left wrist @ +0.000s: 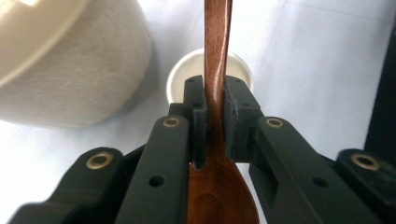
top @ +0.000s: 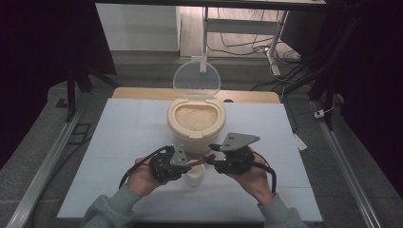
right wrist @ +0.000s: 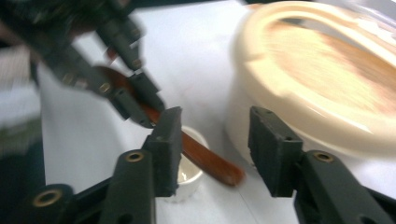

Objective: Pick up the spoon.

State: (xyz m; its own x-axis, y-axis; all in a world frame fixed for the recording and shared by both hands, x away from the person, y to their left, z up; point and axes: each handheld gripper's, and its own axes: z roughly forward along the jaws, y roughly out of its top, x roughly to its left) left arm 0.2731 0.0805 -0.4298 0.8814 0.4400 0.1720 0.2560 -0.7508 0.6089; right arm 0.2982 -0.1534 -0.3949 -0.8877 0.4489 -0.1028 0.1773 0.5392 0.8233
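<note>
Left gripper [top: 186,165]: black two-jaw tongs, clamped tight on the neck of a brown wooden spoon [left wrist: 217,60]; pads pressing the wood from both sides in the left gripper view.
Left hand [top: 142,176]: wrapped around the gripper body from below, grey-green sleeve at the bottom edge of the high view, forearm angled up and inward, jaws pointing towards the right gripper.
Right gripper [right wrist: 215,151]: black two-jaw tongs topped by a grey three-cornered plate, jaws standing about half apart, pads off the wood; spoon handle end lying in the gap between them, nearer the left-hand jaw in the right gripper view.
Right hand [top: 254,176]: cupped under its gripper, forearm angled up and inward, jaws pointing towards the left gripper; the two grippers nearly tip to tip.
Brown wooden spoon: bowl on the near side of the left gripper's jaws, handle running out past them and over the cup towards the right gripper.
Small white round cup [top: 195,173]: on the table directly beneath the gap between the two grippers, just under the spoon handle.
Cream round rice container [top: 196,124]: just beyond both grippers, open, filled with pale grain; clear plastic lid [top: 196,80] hinged upright at its far side.
Pale blue-white table top [top: 119,142]: under everything, both hands low over its near half.
</note>
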